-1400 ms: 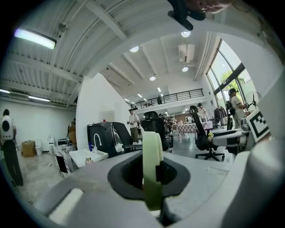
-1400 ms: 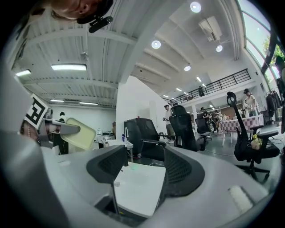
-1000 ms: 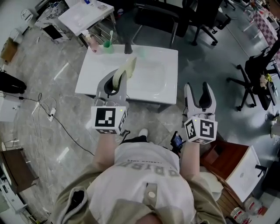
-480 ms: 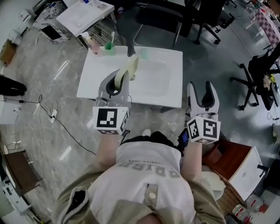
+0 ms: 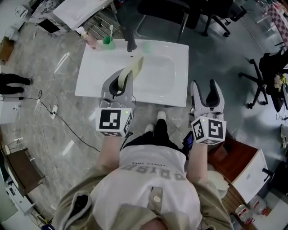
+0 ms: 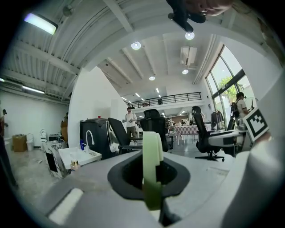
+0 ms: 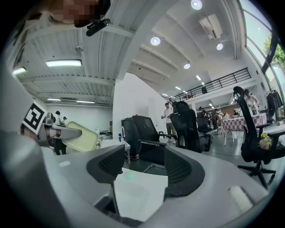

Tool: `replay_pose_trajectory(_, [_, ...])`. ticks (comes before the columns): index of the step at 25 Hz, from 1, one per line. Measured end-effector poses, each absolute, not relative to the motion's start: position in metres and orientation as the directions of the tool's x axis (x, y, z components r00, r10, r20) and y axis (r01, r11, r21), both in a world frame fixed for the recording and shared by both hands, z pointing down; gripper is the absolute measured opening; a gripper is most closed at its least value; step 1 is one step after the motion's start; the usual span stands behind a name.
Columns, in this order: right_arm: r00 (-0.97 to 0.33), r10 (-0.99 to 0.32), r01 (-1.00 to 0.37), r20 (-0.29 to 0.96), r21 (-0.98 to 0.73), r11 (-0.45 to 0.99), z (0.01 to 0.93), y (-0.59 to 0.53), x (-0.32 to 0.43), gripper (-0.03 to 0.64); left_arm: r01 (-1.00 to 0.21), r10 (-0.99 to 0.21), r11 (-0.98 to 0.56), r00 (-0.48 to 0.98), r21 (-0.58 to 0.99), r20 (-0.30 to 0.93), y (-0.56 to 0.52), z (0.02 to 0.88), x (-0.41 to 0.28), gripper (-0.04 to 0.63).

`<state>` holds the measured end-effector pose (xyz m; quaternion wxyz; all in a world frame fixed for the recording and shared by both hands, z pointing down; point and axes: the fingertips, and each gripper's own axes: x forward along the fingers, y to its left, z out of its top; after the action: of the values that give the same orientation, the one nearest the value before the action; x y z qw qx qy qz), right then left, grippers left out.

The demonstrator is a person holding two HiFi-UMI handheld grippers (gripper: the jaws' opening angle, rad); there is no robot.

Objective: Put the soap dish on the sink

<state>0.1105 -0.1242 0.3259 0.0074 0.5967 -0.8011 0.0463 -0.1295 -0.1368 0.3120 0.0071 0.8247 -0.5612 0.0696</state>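
My left gripper [image 5: 120,81] is shut on a pale yellow-green soap dish [image 5: 134,68], which stands on edge and sticks out forward over the front left part of the white sink [image 5: 92,76]. In the left gripper view the dish [image 6: 151,160] is seen edge-on, upright between the jaws. My right gripper [image 5: 206,90] hangs open and holds nothing, off the sink's front right corner and over the floor. In the right gripper view the sink top [image 7: 139,192] shows between the open jaws, and the dish [image 7: 83,135] shows at the left.
At the sink's back edge stand a dark faucet [image 5: 131,45], a green cup with a toothbrush [image 5: 108,39] and a pink bottle [image 5: 91,41]. Office chairs [image 5: 162,11] stand behind the sink. A brown box [image 5: 236,164] is at the right, and cables [image 5: 54,112] lie on the floor at the left.
The person has stepped closer, so the sink lies nearer under both grippers. The left gripper has carried the dish a little further over the sink top. The right jaws stay open.
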Motion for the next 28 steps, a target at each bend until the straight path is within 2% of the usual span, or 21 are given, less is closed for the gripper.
replay_pose_trajectory(14, [-0.373,-0.923,-0.926,0.096,-0.101,0.364,0.341,-0.189,0.127,0.267,-0.920,-0.912,-0.391,0.385,-0.015,0.140,-0.194,0.324,-0.089,0.014])
replay_pose_trajectory(20, [-0.491,-0.863,-0.867,0.118,-0.162,0.471,0.345,-0.214,0.126,0.267,-0.890,-0.881,-0.452,0.457,0.062,0.127,-0.216,0.326,-0.060,0.014])
replay_pose_trajectory(28, [-0.672,-0.734,-0.736,0.099,-0.193,0.649,0.348,-0.237,0.108,0.268,-0.788,-0.775,-0.613,0.614,0.055,0.147,-0.225,0.337,-0.015,0.014])
